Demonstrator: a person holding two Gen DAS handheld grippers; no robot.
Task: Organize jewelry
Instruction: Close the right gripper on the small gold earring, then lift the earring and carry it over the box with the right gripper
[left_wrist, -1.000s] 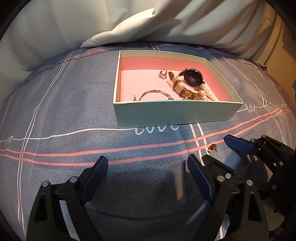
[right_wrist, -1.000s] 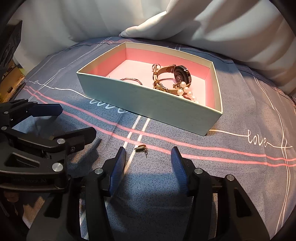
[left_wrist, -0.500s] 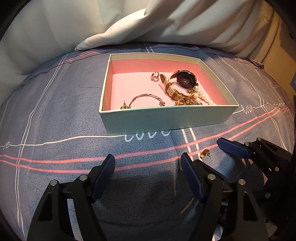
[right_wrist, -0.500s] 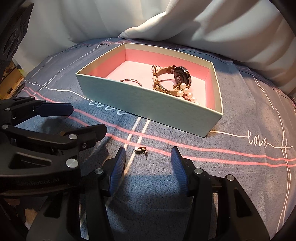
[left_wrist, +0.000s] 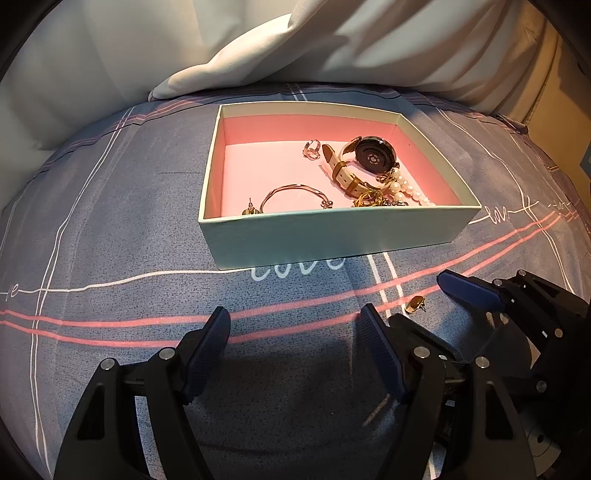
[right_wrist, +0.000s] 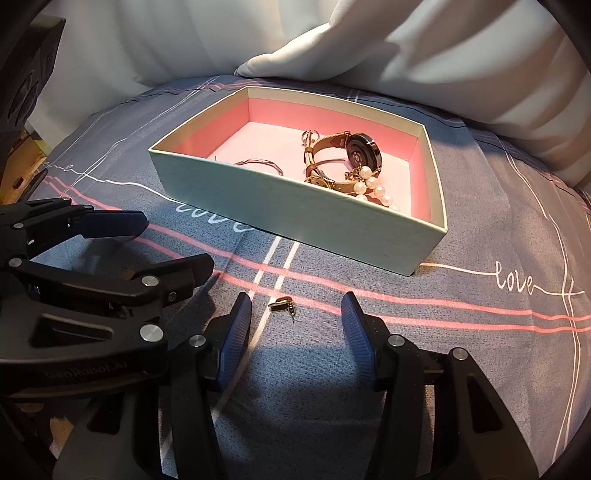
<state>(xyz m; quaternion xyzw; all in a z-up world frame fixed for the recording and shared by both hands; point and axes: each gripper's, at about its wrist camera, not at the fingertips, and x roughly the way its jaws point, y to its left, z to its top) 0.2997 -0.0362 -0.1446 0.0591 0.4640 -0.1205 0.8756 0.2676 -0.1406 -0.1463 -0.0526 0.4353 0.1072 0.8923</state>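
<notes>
A mint-green box (left_wrist: 332, 240) with a pink lining sits on the bedspread. It holds a watch (left_wrist: 373, 155), a ring (left_wrist: 312, 149), a thin bangle (left_wrist: 295, 195), a pearl bracelet (left_wrist: 404, 190) and a gold earring (left_wrist: 250, 210). A second small gold earring (right_wrist: 282, 303) lies loose on the bedspread in front of the box, also visible as the earring (left_wrist: 414, 305) in the left wrist view. My right gripper (right_wrist: 295, 306) is open, its fingertips either side of that earring without touching it. My left gripper (left_wrist: 295, 321) stands open over bare cloth to the left, holding nothing.
White bedding (left_wrist: 258, 74) is piled behind the box. The blue-grey bedspread (left_wrist: 110, 221) has pink stripes and white lines. A dark object (right_wrist: 26, 74) stands at the far left edge in the right wrist view. The two grippers sit close side by side.
The left gripper's jaws have come somewhat closer together, and its view has shifted slightly, so the box sits a little further left. The right gripper and the loose earring have not moved.
</notes>
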